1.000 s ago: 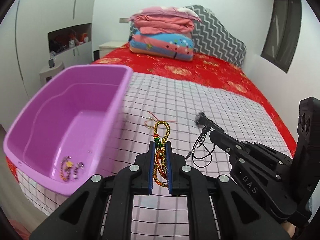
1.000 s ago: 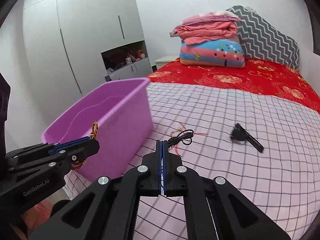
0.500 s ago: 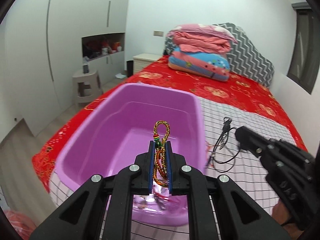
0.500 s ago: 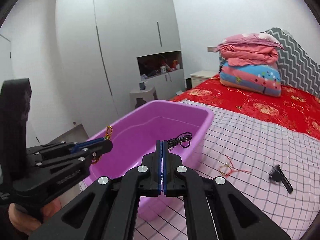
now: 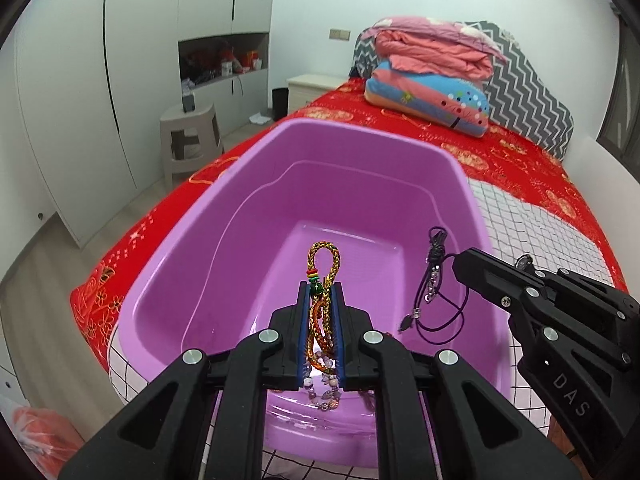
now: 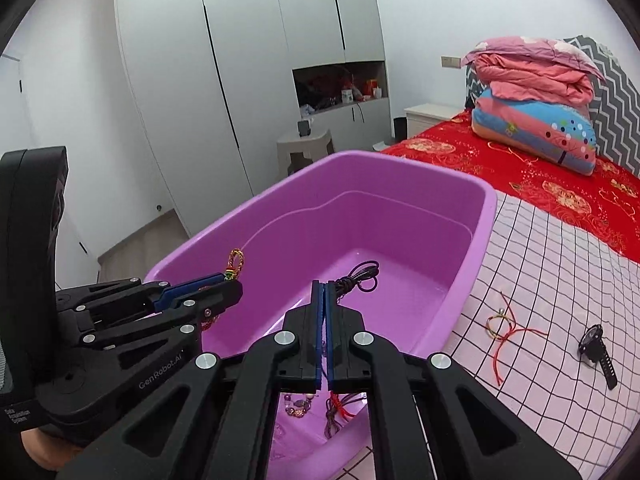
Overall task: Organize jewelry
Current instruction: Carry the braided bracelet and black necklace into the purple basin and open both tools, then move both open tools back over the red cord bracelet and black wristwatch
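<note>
My left gripper (image 5: 320, 292) is shut on a gold-and-orange braided bracelet (image 5: 323, 268) and holds it above the purple tub (image 5: 224, 216). My right gripper (image 6: 324, 286) is shut on a black cord necklace (image 6: 360, 276), which dangles over the tub (image 6: 486, 216); the necklace also shows in the left wrist view (image 5: 434, 280). Beaded jewelry (image 5: 324, 388) lies on the tub floor under the grippers. The left gripper (image 6: 232, 284) shows in the right wrist view beside the tub's near-left rim.
On the checked blanket (image 6: 560, 280) right of the tub lie a red-and-yellow string bracelet (image 6: 502, 328) and a black watch (image 6: 598, 348). Folded quilts (image 5: 436, 76) sit at the bed's head. A grey stool (image 5: 192, 136) stands on the floor by the wardrobe.
Both grippers moved left from over the blanket to above the tub, each still holding its piece. The tub now fills the middle of both views.
</note>
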Demonstrator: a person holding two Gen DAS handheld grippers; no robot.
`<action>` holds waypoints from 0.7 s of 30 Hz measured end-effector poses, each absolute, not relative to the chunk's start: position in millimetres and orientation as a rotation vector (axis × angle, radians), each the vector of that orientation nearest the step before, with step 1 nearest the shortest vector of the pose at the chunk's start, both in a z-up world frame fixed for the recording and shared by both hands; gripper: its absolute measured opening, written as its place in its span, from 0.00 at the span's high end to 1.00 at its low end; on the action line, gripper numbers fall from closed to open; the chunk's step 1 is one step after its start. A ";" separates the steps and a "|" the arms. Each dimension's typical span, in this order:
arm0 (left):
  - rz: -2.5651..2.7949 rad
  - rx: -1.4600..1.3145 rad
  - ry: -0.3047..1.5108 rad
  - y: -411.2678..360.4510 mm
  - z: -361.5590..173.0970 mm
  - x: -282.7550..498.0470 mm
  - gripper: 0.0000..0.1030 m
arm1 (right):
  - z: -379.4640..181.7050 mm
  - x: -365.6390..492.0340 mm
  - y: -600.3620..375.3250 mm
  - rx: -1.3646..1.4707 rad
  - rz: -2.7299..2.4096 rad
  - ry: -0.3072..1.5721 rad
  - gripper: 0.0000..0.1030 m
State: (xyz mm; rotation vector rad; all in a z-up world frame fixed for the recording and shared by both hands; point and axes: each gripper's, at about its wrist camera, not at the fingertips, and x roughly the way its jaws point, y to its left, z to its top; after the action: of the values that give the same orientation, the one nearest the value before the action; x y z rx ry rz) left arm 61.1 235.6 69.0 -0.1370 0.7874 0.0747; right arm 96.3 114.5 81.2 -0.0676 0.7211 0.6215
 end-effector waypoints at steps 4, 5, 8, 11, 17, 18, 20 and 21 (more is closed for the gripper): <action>0.098 -0.124 0.822 240.5 57.1 74.5 0.87 | 71.8 105.5 119.4 -0.071 0.610 0.751 0.99; 0.104 -0.121 0.832 241.6 53.8 78.1 0.87 | 69.9 107.4 120.7 -0.076 0.608 0.755 0.99; 0.125 -0.118 0.857 244.5 46.2 84.1 0.80 | 65.5 111.9 122.3 -0.091 0.595 0.765 0.95; 0.207 -0.113 0.848 249.4 45.1 80.8 0.14 | 63.9 112.5 118.9 -0.087 0.575 0.768 0.65; 0.244 -0.164 0.824 263.0 49.7 70.5 0.08 | 70.4 105.9 104.9 -0.071 0.546 0.731 0.55; 0.250 -0.165 0.826 263.1 49.7 69.8 0.08 | 71.4 104.7 103.2 -0.070 0.546 0.729 0.55; 0.255 -0.163 0.828 260.9 50.4 70.2 0.08 | 72.6 101.9 100.7 -0.069 0.545 0.726 0.55; 0.255 -0.160 0.830 259.4 50.0 69.7 0.08 | 72.3 100.8 99.6 -0.068 0.546 0.727 0.55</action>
State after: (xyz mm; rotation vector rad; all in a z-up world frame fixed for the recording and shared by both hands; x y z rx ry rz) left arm 69.7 259.4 50.0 -0.1599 0.8297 0.2551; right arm 100.8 99.6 72.3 -0.0678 0.7269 0.5455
